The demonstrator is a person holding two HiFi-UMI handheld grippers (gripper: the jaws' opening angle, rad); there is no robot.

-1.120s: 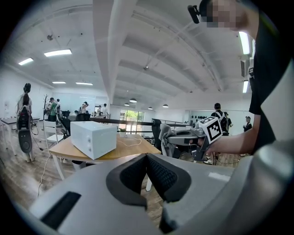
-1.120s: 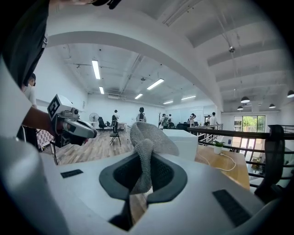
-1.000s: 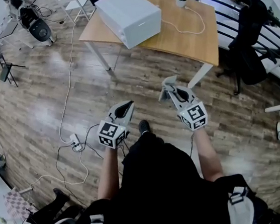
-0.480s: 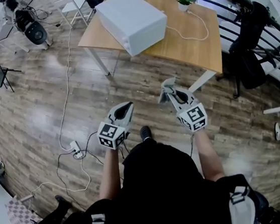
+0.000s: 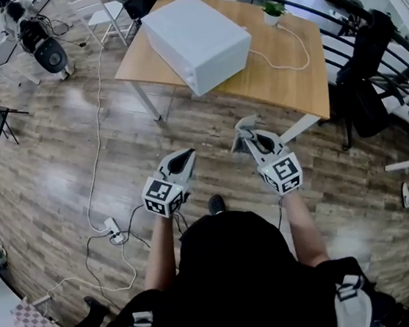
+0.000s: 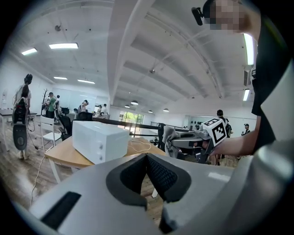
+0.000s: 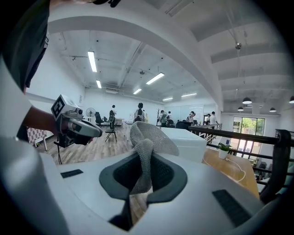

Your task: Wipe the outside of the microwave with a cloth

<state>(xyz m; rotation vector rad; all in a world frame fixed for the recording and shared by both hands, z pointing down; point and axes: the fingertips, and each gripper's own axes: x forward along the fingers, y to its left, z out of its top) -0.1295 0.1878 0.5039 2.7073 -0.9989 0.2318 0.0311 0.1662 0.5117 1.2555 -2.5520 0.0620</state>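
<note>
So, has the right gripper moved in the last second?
Yes. The right gripper, shut on the cloth, has come forward toward the wooden table: the gap to its near edge is smaller.

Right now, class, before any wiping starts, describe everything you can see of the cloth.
The cloth is a small grey piece with a knitted, mesh-like weave. It is pinched between the shut jaws of the right tool: a narrow bunched strip runs up from the jaws, and a wider flap folds over at the top. It is held in the air above the wooden floor, short of the table. It touches nothing but that tool and is not yet on the microwave.
</note>
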